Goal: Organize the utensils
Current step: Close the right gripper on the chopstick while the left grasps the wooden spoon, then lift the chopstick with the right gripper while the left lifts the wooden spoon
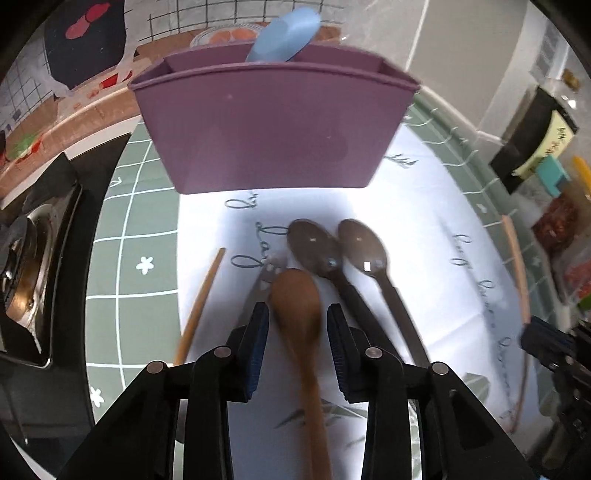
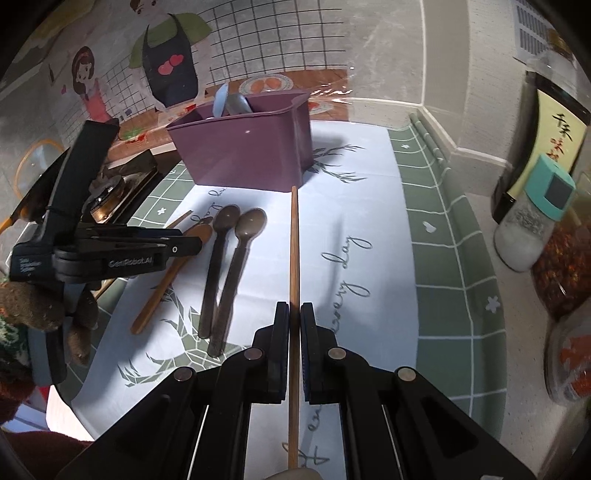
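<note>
A purple utensil holder (image 1: 273, 125) (image 2: 247, 151) stands at the back of the white cloth, with a light blue utensil (image 1: 284, 35) in it. My left gripper (image 1: 298, 314) is open, its fingers on either side of a wooden spoon (image 1: 301, 317) (image 2: 168, 275) that lies on the cloth. Two dark spoons (image 1: 332, 254) (image 2: 229, 273) lie side by side to its right. A wooden chopstick (image 1: 201, 306) lies to its left. My right gripper (image 2: 294, 314) is shut on another wooden chopstick (image 2: 294, 251), whose tip reaches toward the holder.
A gas stove (image 1: 33, 258) is at the left edge. Jars and a salt shaker (image 2: 532, 225) stand at the right with a dark bottle (image 2: 543, 140). A green checked mat (image 2: 450, 258) lies under the white cloth. The wall is close behind the holder.
</note>
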{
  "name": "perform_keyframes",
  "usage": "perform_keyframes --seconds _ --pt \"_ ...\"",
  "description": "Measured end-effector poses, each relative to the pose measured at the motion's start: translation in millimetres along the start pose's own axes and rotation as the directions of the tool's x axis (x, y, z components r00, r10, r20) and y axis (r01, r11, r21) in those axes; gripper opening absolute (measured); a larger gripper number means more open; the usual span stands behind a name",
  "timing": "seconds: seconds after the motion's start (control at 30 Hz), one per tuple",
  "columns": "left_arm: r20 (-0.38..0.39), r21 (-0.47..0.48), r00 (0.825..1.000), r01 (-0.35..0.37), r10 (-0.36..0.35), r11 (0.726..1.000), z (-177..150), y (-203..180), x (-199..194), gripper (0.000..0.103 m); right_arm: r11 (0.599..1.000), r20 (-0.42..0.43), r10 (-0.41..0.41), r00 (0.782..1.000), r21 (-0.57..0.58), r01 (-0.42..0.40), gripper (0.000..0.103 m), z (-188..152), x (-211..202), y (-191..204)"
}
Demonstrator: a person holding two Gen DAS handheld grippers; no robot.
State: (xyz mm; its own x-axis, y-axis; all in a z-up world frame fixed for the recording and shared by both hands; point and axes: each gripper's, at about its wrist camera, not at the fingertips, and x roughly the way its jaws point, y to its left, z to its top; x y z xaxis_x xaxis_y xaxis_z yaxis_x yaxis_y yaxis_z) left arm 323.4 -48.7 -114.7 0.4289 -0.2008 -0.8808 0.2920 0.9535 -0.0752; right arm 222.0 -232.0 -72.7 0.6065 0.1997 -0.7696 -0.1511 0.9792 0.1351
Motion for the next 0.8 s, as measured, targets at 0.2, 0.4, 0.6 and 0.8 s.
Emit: perform_keyframes --seconds 0.2,0.4,0.6,0.8 --pt "-0.003 0.036 1.000 -0.020 0.021 0.999 5.3 -9.0 7.7 0.036 0.999 -0.002 -0.016 1.000 0.035 0.016 0.005 -4.8 -3.3 -8.5" --pt "-0.056 0.016 0.997 -0.047 0.047 0.999 11.5 -12.2 10.5 0.035 0.999 0.019 -0.021 1.000 0.047 0.020 0.005 -2.1 -8.0 -10.1" --pt "0.017 -0.069 1.000 0.026 -0.025 0.997 -5.6 2.1 -13.3 0.030 0.998 0.076 -0.002 0.997 0.058 -0.003 0.005 12.2 -15.6 -9.1" --pt "0.181 -0.128 0.981 0.096 -0.072 0.987 -22.2 11.2 -82.4 0.030 0.998 0.123 0.023 0.992 0.052 -0.029 0.005 25.4 -23.2 -7.8"
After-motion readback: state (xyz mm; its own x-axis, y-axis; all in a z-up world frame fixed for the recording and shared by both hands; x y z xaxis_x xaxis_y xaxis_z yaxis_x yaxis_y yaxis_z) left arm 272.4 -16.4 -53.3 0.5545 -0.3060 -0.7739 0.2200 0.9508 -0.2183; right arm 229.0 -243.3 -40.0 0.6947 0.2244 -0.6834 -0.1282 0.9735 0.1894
